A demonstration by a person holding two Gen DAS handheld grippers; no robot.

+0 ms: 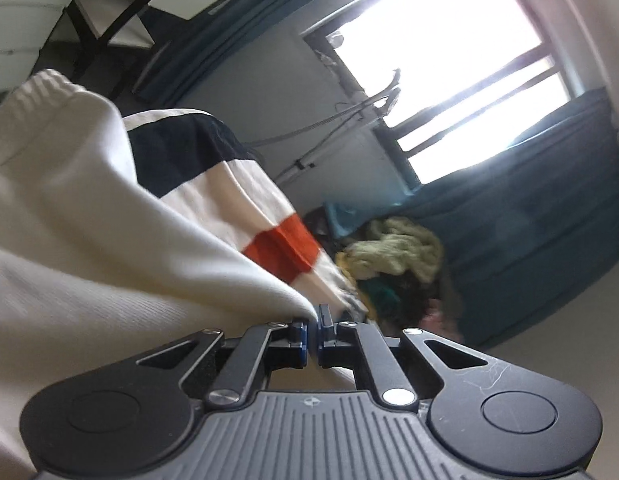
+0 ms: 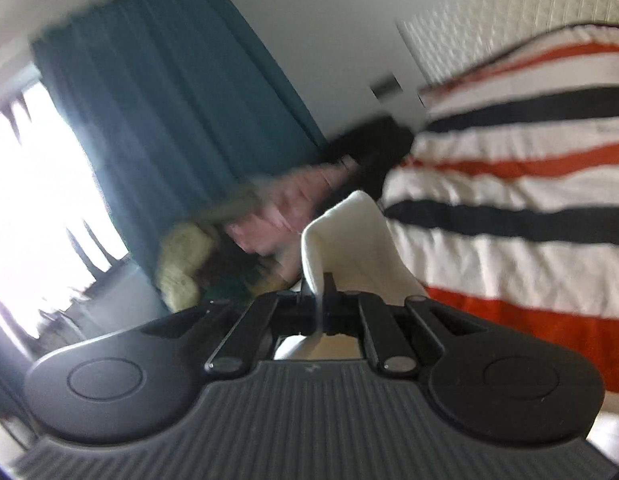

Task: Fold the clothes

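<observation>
Both grippers hold one garment, a cream sweater with navy and orange stripes (image 2: 509, 184), lifted clear of any surface and spread in the air between them. The left gripper (image 1: 312, 330) has its jaws pressed nearly together on a cream edge of the sweater, which fans up and away to the left of the pinch, ribbed hem at the top. The right gripper (image 2: 319, 292) is likewise clamped on a cream fold that rises just above its jaws, with the striped body hanging to the right of that fold. Beyond the sweater, in front of the teal curtain (image 2: 181, 92) and beside the window (image 1: 449, 68), lies a heap of other clothes (image 1: 393, 256), yellow-green on top. The right view is smeared, so the garment appears to be swinging. Whether this is a shake-out ahead of laying flat or a carry of a half-made fold, the pictures do not settle. Either way, doing it well likely means keeping both pinches firm, holding the two grippers level so the held edge stays taut and straight, and letting the swing die down.
</observation>
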